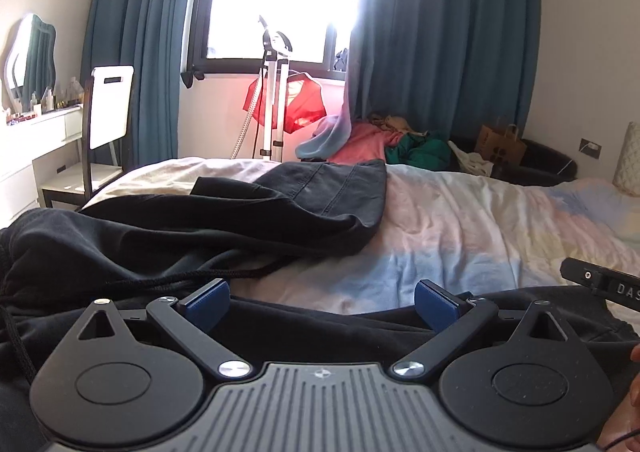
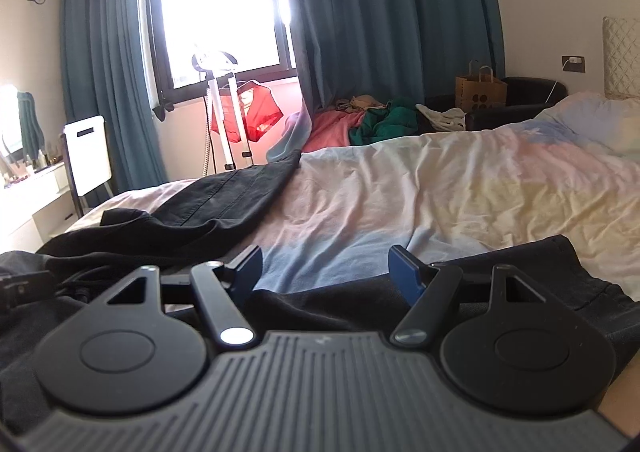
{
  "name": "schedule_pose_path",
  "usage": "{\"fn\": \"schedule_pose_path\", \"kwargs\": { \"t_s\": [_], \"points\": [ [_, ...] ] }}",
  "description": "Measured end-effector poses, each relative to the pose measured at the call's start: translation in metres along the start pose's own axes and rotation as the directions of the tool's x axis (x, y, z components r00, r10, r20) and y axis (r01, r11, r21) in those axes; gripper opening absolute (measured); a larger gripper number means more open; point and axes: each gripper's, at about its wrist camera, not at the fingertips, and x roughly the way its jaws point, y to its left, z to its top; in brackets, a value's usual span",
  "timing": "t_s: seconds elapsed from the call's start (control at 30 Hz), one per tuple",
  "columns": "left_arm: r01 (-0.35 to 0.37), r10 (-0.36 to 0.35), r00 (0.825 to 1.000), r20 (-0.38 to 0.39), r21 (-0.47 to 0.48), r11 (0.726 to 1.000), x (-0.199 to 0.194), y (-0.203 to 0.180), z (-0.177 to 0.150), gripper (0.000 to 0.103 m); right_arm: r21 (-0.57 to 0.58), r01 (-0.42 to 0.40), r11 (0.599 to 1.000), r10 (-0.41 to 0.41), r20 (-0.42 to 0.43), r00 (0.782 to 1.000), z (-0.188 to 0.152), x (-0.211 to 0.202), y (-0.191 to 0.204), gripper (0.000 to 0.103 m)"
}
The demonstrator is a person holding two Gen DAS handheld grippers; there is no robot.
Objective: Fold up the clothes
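Note:
A pair of black trousers point(image 1: 248, 212) lies on the bed, one leg stretched toward the far edge, the waist with a black drawstring point(image 1: 168, 278) bunched at the near left. My left gripper point(image 1: 322, 302) is open, its blue pads point(image 1: 208, 306) low over the near black cloth, holding nothing. My right gripper point(image 2: 325, 272) is also open and empty, just above the near edge of the trousers point(image 2: 360, 304). The far trouser leg point(image 2: 224, 196) shows in the right wrist view. The right gripper's tip point(image 1: 600, 282) shows at the right edge of the left wrist view.
The bed has a pastel quilt point(image 1: 480, 236). Beyond it stand a garment steamer point(image 1: 274, 92) with a red garment, a pile of clothes point(image 1: 392, 144), a paper bag point(image 1: 502, 146), teal curtains and a bright window. A white chair point(image 1: 108, 112) and dresser stand at left.

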Motion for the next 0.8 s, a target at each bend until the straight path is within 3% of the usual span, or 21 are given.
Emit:
{"fn": "schedule_pose_path", "kwargs": {
  "t_s": [0.1,0.23,0.37,0.5,0.67,0.77,0.8],
  "points": [
    [-0.011,0.011,1.000,0.012,-0.007,1.000,-0.002,0.011,-0.004,0.100,0.044,-0.079,0.996,0.081,-0.061,0.995,0.009,0.029,0.006,0.072],
    [-0.052,0.051,0.998,0.046,0.018,0.999,-0.002,0.024,-0.011,0.100,0.113,-0.187,0.976,0.202,-0.144,0.969,0.026,0.087,0.025,0.072],
    [-0.093,0.090,0.994,0.069,0.046,0.995,0.011,0.034,-0.020,0.101,0.199,-0.207,0.958,0.247,-0.199,0.948,0.041,0.177,0.055,0.072],
    [-0.082,0.081,0.996,0.043,0.004,0.997,0.034,0.047,-0.029,0.101,0.286,-0.178,0.942,0.240,-0.197,0.951,0.054,0.278,0.073,0.071],
    [-0.058,0.058,0.998,0.004,-0.048,0.997,0.063,0.063,-0.041,0.101,0.319,-0.043,0.947,0.114,-0.209,0.971,0.062,0.377,0.081,0.066],
    [-0.044,0.043,0.999,-0.012,-0.084,0.996,0.077,0.072,-0.047,0.101,0.299,0.028,0.954,0.045,-0.236,0.971,0.060,0.416,0.077,0.055],
    [-0.045,0.045,0.999,-0.003,-0.102,0.994,0.079,0.075,-0.047,0.101,0.283,0.035,0.958,0.037,-0.245,0.969,0.058,0.424,0.078,0.041]
  ]
}}
